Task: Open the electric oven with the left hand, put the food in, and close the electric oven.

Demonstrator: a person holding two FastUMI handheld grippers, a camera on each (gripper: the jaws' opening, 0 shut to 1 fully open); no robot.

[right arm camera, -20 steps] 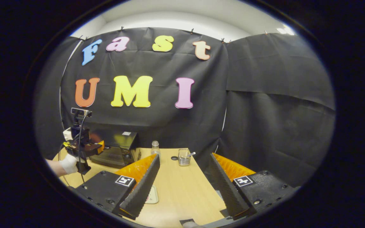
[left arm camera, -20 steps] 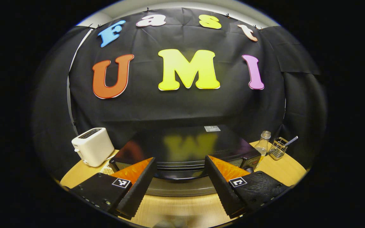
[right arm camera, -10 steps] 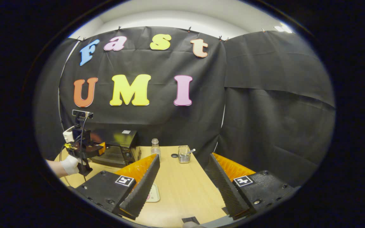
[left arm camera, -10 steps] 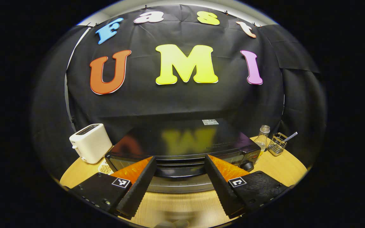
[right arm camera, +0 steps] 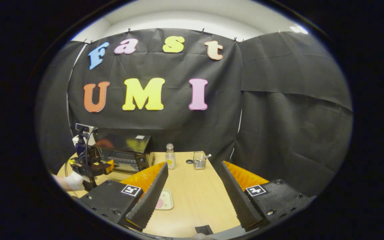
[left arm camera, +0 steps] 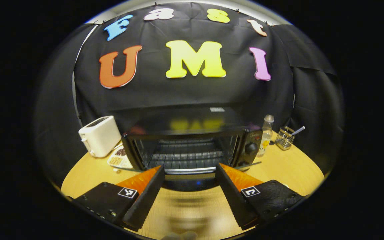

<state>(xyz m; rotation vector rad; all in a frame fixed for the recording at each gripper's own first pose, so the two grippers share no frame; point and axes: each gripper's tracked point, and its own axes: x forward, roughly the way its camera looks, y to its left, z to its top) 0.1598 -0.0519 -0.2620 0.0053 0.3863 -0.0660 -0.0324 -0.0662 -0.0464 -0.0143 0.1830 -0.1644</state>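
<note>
Wall: black cloth [right arm camera: 278,110] was hung as the backdrop.
Ceiling: a pale strip [right arm camera: 185,16] was seen above it.
Table: a light wooden top [right arm camera: 192,193] was lit evenly.

In the left gripper view the oven [left arm camera: 192,146] door, down in front, smears into a blur between the fingers, its handle unreadable. The plate [left arm camera: 119,158] left of the oven is half hidden behind it, its food too small to tell. In the right gripper view a tray [right arm camera: 164,200] is part covered by a finger (contents unclear), and the gloved hand [right arm camera: 74,181] is cut off at the edge.
</note>
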